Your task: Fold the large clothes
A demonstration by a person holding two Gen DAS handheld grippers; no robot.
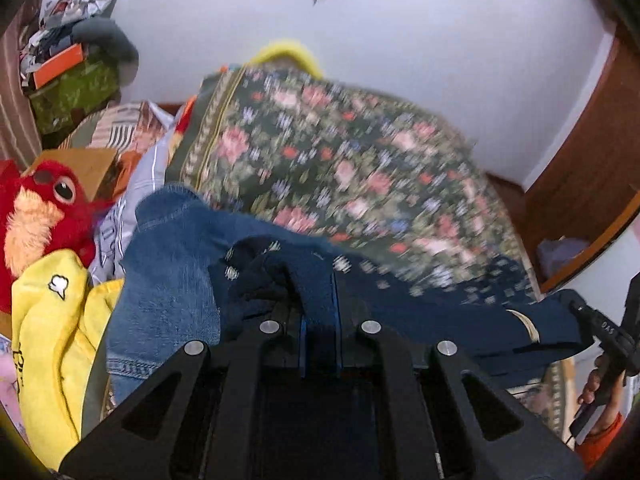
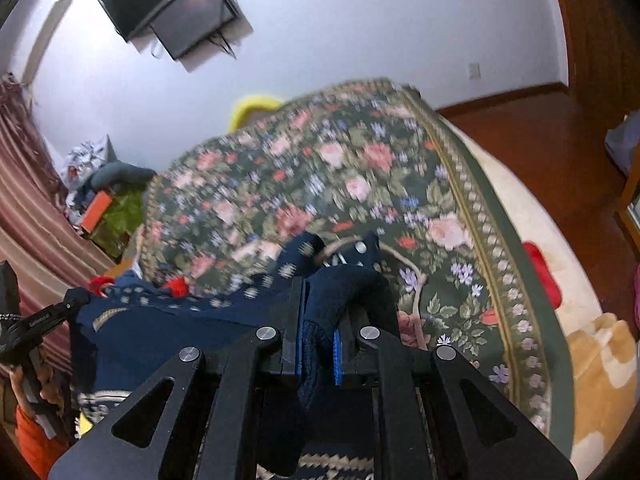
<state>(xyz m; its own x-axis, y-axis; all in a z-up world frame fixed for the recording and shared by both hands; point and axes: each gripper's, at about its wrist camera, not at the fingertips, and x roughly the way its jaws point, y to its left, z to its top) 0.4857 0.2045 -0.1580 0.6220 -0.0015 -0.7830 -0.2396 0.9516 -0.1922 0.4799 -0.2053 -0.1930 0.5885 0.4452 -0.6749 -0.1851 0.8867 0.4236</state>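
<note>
A dark navy knit sweater (image 2: 224, 320) with small pale motifs and a cream-patterned band hangs stretched between the two tongs, soft and bunched where it is gripped, lifted just above the bed. Under it lies a floral bedspread (image 2: 360, 184), dark green with pink roses, blue sprigs and a woven border, blurred in both views. At nine o'clock of the left wrist view a pair of stiff blue denim jeans (image 1: 168, 272) with pale stitching is heaped beside a yellow garment (image 1: 52, 320) with a small white print and a fuzzy red plush toy (image 1: 36, 208) with an orange cheek and a shiny black eye. A cream fleecy blanket (image 2: 600, 368) shows at four o'clock of the right wrist view, past the spread's edge. The room has pale walls, a glossy reddish wooden floor (image 2: 532, 128), striped pink curtains (image 2: 24, 200) at nine o'clock and a black wall-mounted screen (image 2: 176, 12) at eleven o'clock. The left gripper (image 1: 318, 276) has its black jaws pressed nearly together on a thick fold of the sweater. The right gripper (image 2: 320, 292), with blue pads, pinches another wad of the knit, which bulges up over one finger and hangs down between the jaws.
</note>
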